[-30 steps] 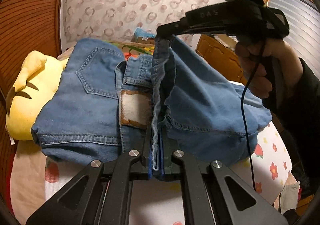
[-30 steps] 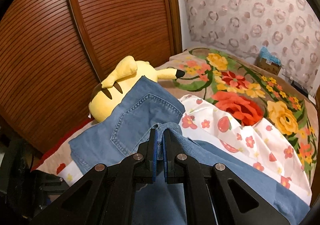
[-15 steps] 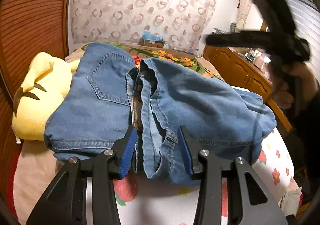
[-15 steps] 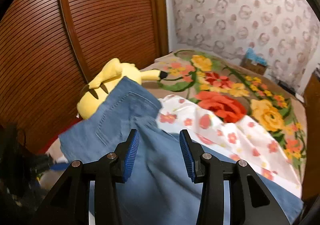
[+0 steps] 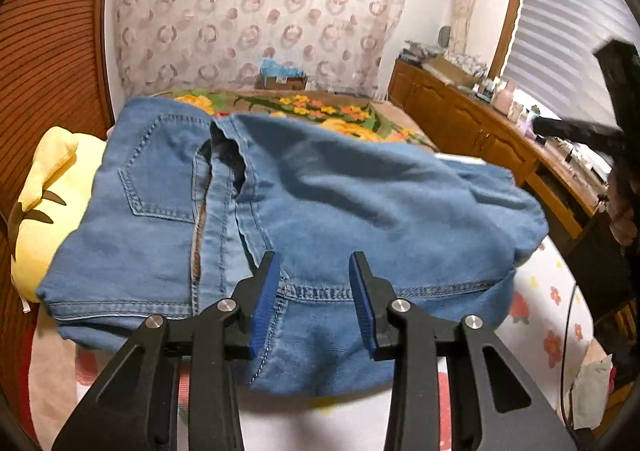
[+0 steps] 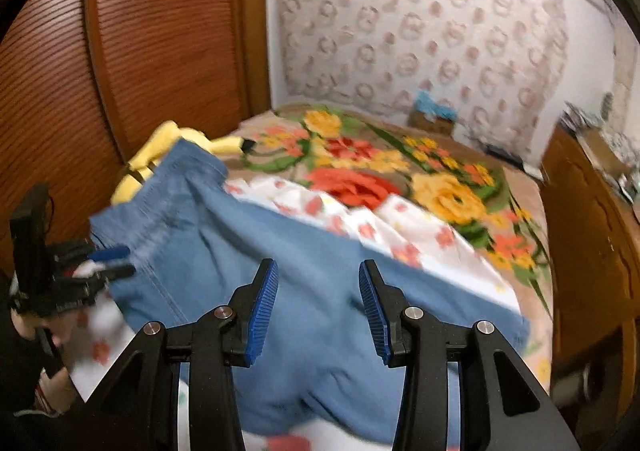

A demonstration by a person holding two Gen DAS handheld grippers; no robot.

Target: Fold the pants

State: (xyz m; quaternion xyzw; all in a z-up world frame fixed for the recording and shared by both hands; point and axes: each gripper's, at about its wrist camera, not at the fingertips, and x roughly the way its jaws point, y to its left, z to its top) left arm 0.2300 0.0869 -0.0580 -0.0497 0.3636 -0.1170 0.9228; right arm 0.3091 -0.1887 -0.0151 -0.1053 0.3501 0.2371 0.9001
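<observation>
A bed [image 6: 452, 203] with a flowered brown blanket and a white floral sheet stands against ring-patterned wallpaper and a ribbed wooden door. Folded blue denim pants [image 5: 320, 211] lie across the sheet, their far left edge resting on a yellow plush toy [image 5: 44, 195]. The left gripper [image 5: 314, 299] hovers over the hem, jaws partly apart and closing, pads not pressing the cloth. The right gripper [image 6: 318, 303] hangs partly open above the denim, gripping nothing.
</observation>
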